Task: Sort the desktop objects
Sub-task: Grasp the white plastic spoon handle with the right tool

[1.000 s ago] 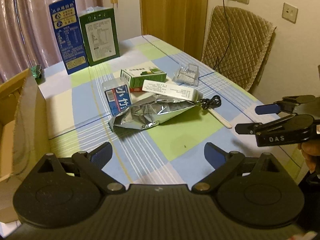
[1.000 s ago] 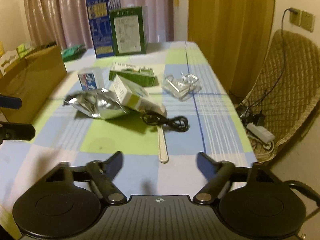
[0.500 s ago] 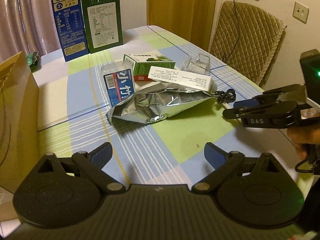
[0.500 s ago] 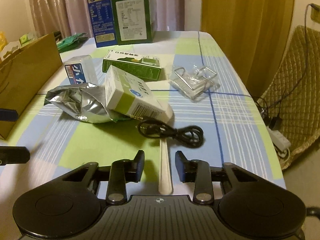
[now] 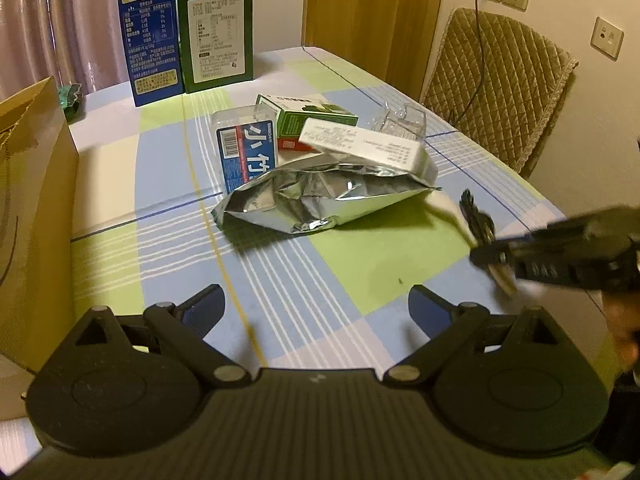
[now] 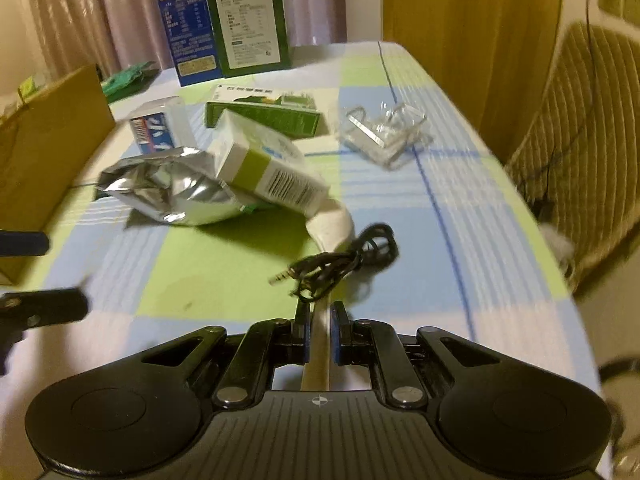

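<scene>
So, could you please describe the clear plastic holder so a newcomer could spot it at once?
Start at the checked tablecloth and look to the side nearest the quilted chair. Beyond the green carton lies the clear plastic holder, the only see-through item among printed boxes and the foil bag.

Five boxes (image 5: pixel 215 36), one foil bag (image 5: pixel 316 202).

**A checked table and what lay on it**

We saw a table (image 5: pixel 168 216) covered in a blue, green and white checked cloth. At the upper left of the left wrist view a blue carton (image 5: pixel 147 28) and a green carton (image 5: pixel 216 32) stood upright, side by side. Mid-frame lay a crumpled foil bag (image 5: pixel 316 196), a blue-labelled box (image 5: pixel 246 152), a flat green box (image 5: pixel 312 118) and a clear plastic holder (image 5: pixel 402 120). A brown paper bag (image 5: pixel 32 208) stood at the left edge, and a black cable (image 6: pixel 344 260) lay centre frame in the right wrist view.
</scene>
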Tool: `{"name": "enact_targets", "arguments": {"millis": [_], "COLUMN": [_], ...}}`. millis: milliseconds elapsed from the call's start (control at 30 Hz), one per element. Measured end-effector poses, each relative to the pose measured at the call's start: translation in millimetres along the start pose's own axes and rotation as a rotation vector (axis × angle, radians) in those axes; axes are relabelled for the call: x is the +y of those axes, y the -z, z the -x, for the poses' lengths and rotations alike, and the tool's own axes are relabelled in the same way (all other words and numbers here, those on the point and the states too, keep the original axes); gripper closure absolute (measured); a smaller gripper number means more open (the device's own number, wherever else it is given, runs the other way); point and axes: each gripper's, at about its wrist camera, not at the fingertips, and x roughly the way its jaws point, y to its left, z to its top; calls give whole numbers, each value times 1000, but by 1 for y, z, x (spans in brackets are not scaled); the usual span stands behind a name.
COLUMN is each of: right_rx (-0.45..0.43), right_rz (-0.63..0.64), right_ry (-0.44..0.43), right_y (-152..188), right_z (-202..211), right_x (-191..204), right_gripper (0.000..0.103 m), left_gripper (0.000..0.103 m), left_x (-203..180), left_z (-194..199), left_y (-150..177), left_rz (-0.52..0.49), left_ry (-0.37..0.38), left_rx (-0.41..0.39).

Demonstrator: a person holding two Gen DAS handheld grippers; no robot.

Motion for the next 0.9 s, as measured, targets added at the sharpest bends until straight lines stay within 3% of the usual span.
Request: {"name": "enact_targets", "arguments": {"millis": [233,433,467,533,567,633,833,900], "right_rx": [33,-33,-47,-82,-101,-119,-122,-116], "right_rz": [-17,-41,-53,-89,-107,-129,-206,-227], "right_ry": [-132,-83,-68,-40,-21,15,54,50], "right_y": [25,28,26,23,21,17,11,12], "right_z": [23,43,46,51,53,54,47,45], "right_x": [29,21,17,5,-1,-12,-42,-48], "right_gripper": [96,92,89,69,64,57,54,53], "left_gripper": [7,7,8,11,13,23,59,61], "left_x": [-3,-18,-23,-32,-39,-50,-79,-86], "left_z": [14,13,11,5,1,-7,-37,-45], "left_y": [9,11,11,10,10,8,6,6], "left_rz": [23,10,15,27,34,53,92,76], "left_ry": [5,33,44,63,78,103,123,114], "left_rx": [2,11,13,18,23,33,74,72]}}
